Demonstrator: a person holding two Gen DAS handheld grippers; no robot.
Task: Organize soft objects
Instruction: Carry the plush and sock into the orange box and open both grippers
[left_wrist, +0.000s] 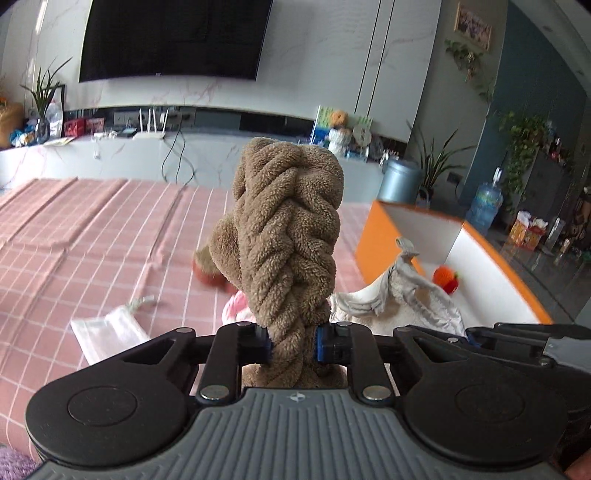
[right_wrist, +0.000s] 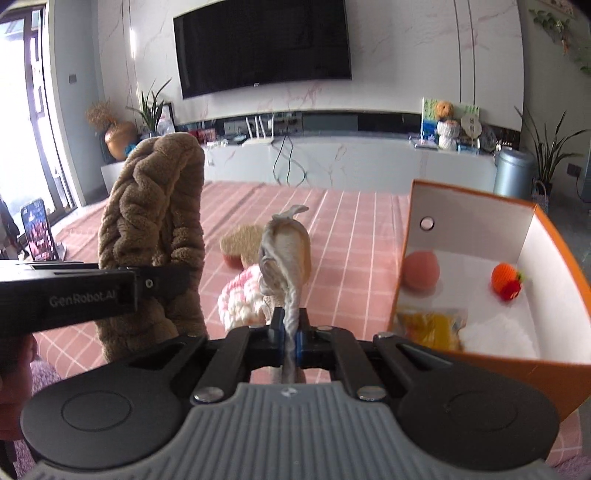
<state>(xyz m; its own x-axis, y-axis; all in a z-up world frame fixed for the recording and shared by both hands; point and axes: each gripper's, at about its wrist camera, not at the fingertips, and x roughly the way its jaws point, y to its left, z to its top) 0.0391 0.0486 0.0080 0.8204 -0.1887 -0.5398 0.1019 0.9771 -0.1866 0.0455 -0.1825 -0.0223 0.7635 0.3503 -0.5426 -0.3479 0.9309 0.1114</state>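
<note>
My left gripper (left_wrist: 293, 341) is shut on a thick brown plush towel (left_wrist: 288, 229), which stands bunched up above the pads. From the right wrist view the same towel (right_wrist: 155, 229) hangs in the left gripper (right_wrist: 147, 284) at the left. A thin grey-beige cloth (right_wrist: 284, 254) is twisted between the pads of my right gripper (right_wrist: 291, 338), which is shut on it. That cloth (left_wrist: 402, 288) also shows at the right of the left wrist view, above the right gripper's fingers (left_wrist: 469, 334). Both are lifted over the pink checked cover (left_wrist: 92, 229).
An orange box (right_wrist: 554, 365) with white walls stands at the right, holding a pink ball (right_wrist: 421, 269), an orange knitted fruit (right_wrist: 506, 278), a yellow packet (right_wrist: 428, 325) and a white cloth (right_wrist: 498, 338). On the cover lie a pink-white knitted piece (right_wrist: 240, 295), a round brown item (right_wrist: 240, 247) and a clear pouch (left_wrist: 107, 328).
</note>
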